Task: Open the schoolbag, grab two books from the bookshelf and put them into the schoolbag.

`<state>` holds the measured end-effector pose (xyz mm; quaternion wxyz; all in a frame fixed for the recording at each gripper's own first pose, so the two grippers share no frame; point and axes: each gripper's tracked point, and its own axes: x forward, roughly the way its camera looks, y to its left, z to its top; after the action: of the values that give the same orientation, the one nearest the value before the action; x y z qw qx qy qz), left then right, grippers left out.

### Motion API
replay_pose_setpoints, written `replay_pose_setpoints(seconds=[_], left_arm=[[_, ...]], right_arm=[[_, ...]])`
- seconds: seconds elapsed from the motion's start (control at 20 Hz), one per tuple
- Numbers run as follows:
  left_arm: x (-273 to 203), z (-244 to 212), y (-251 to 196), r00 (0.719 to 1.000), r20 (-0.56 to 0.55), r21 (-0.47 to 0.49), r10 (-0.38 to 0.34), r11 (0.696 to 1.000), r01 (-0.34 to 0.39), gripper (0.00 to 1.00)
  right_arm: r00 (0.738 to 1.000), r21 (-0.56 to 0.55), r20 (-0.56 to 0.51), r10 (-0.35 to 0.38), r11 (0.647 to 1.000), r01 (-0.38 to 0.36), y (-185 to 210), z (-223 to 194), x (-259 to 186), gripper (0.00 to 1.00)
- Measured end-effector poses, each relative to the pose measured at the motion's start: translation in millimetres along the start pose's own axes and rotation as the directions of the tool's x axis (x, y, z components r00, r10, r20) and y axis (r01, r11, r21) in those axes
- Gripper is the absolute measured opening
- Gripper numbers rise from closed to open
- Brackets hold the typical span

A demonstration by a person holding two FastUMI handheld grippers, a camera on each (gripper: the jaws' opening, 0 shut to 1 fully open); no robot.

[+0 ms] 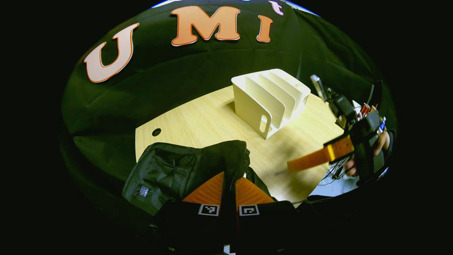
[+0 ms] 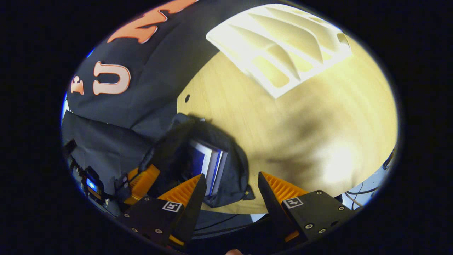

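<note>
The black schoolbag [image 1: 170,170] lies at the table's near left corner. My left gripper [image 1: 229,177] is shut on the raised rim of its mouth and holds it up. From above, in the right gripper view, the schoolbag [image 2: 233,177] gapes open, with blue-covered books [image 2: 208,163] standing inside, their white page edges showing. My right gripper [image 2: 231,182] hovers open just above the bag's mouth with nothing between its fingers. It also appears in the left gripper view as the right gripper [image 1: 308,161], held by a hand [image 1: 382,141]. The white bookshelf [image 1: 270,99] [image 2: 283,46] stands mid-table, its slots bare.
The wooden table [image 1: 212,120] has a round cable hole [image 1: 156,132] near its left edge. Loose cables [image 1: 334,173] hang off the table's right side. The left gripper [image 2: 141,180] sits at the bag's left rim in the right gripper view.
</note>
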<state>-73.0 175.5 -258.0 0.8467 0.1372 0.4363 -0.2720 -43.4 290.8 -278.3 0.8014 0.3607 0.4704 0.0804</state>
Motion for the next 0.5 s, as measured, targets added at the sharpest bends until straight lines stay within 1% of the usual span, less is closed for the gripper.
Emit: replay_pose_setpoints(seconds=[0.05,0.15,0.25,0.3,0.4,0.45,0.5], left_arm=[[3.1,-0.3,-3.7,1.0,-0.002,0.0,0.009,1.0,-0.009,0.07],[5.0,-1.4,-8.3,0.999,-0.01,-0.006,0.034,0.999,-0.034,0.12],[10.3,-2.4,-16.5,0.999,-0.019,-0.033,0.05,0.998,-0.051,0.16],[11.1,-2.8,-20.3,0.998,-0.026,-0.053,0.062,0.997,-0.064,0.27],[12.5,-3.5,-28.6,0.996,-0.029,-0.094,0.086,0.992,-0.088,0.51],[11.6,0.1,-33.9,0.995,-0.025,-0.115,0.095,0.989,-0.098,0.57],[11.2,4.7,-40.8,0.995,-0.016,-0.133,0.1,0.986,-0.101,0.73]], right_arm=[[1.0,-0.014,0.028,-0.009,1.0,0.009,-5.8,12.0,-10.5,0.88],[0.997,-0.052,0.071,-0.032,0.998,0.036,-20.7,32.8,-28.3,0.89],[0.994,-0.097,0.095,-0.044,0.994,0.054,-32.9,52.9,-48.2,0.91],[0.993,-0.117,0.103,-0.05,0.991,0.062,-38.6,61.7,-55.9,0.95],[0.992,-0.148,0.117,-0.049,0.987,0.066,-46.0,79.6,-70.2,0.98],[0.991,-0.163,0.126,-0.045,0.984,0.065,-48.7,87.9,-76.9,0.99],[0.99,-0.181,0.137,-0.045,0.981,0.07,-51.3,96.9,-82.3,0.98]])
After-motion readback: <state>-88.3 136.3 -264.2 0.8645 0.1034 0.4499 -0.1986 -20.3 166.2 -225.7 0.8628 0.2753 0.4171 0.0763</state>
